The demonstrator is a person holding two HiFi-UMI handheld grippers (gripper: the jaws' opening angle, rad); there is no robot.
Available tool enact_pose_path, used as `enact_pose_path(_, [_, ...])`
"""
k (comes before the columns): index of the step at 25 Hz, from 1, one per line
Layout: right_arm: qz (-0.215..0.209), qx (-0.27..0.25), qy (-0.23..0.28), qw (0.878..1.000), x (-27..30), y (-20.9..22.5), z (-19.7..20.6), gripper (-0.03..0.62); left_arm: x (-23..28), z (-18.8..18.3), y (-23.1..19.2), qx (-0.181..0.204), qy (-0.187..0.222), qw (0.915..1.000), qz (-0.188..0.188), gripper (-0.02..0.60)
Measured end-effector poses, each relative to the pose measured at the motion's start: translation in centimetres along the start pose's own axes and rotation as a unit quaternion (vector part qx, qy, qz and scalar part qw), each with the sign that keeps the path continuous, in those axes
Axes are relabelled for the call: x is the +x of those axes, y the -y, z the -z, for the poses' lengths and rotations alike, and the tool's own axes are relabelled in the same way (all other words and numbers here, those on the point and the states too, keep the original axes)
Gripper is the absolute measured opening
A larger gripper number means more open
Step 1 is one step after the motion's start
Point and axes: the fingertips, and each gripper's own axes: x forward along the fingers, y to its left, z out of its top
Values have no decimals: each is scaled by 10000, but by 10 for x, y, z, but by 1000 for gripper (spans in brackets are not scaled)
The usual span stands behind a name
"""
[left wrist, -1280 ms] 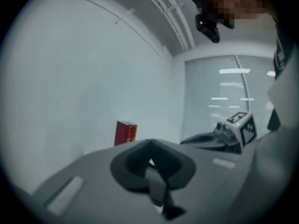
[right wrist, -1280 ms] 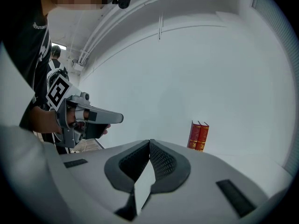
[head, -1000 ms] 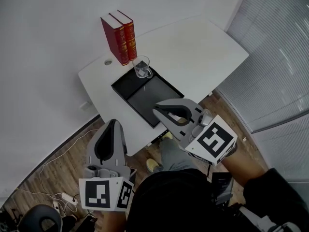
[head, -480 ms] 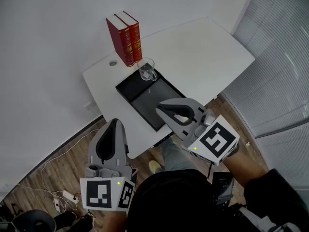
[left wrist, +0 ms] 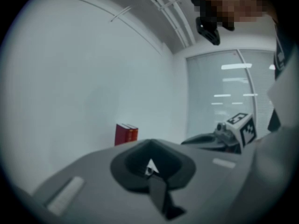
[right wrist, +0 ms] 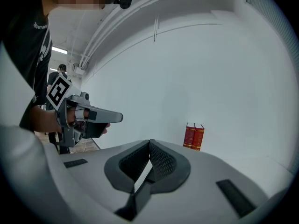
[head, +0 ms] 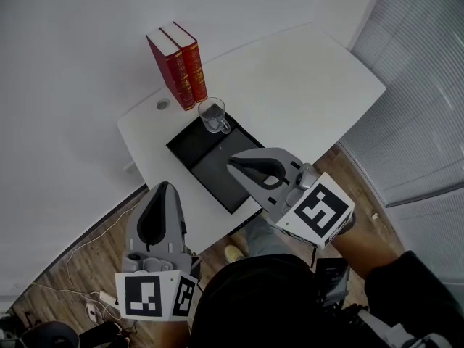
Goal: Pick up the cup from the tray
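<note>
Nearest, the left gripper [head: 162, 188] and right gripper [head: 234, 164] both have jaws closed together, holding nothing. Beyond them, the glass cup [head: 213, 116] stands in the black tray's [head: 205, 156] far corner, just beside two red books [head: 177, 64].

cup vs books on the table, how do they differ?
The cup is clear glass with a handle; the books are red and opaque. The cup sits in the tray's far corner; the books stand on the table beside it. Both are upright and untouched.
</note>
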Motion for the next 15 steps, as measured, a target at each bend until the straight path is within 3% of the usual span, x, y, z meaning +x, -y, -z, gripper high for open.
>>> enact_pose_path(15, [100,269,-255,9993,11,85,26,15,89,25,-1,-12,-352,9993,-79,0])
